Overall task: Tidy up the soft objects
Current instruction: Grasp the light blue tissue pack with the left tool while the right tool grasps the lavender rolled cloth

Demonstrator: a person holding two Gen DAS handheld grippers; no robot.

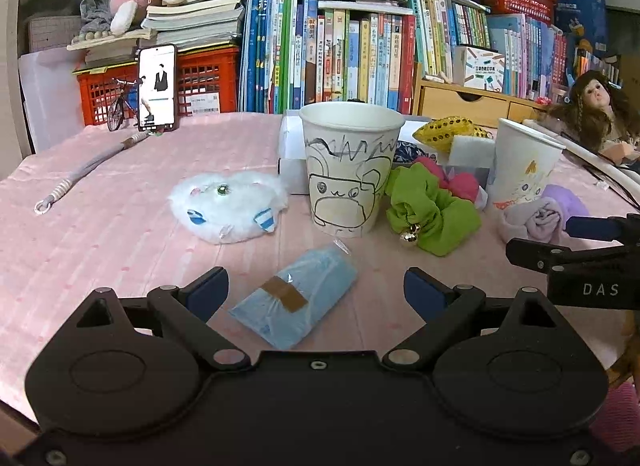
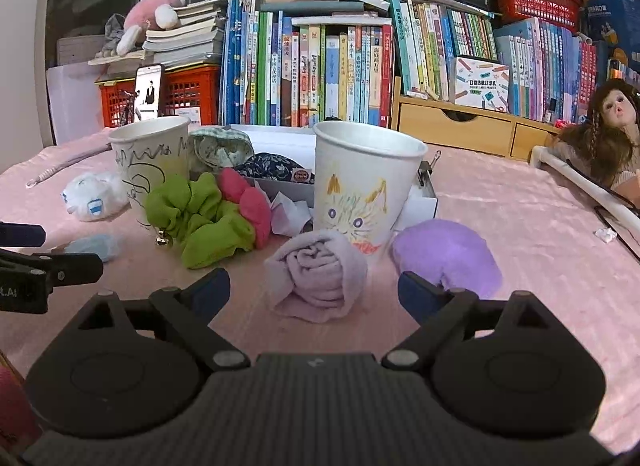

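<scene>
My left gripper stands open around a blue soft packet sealed with brown tape, lying on the pink cloth; its pads do not touch it. Behind it is a paper cup with a bear drawing, a white fluffy toy to its left and a green scrunchie with a bell to its right. My right gripper is open around a rolled lilac cloth, in front of a paper cup with a cat drawing. A purple soft pad lies to the right.
A pink scrunchie and a white box with fabric pieces sit between the cups. A grey strap, a phone on a stand and red crates are at the left. Books line the back; a doll leans at the right.
</scene>
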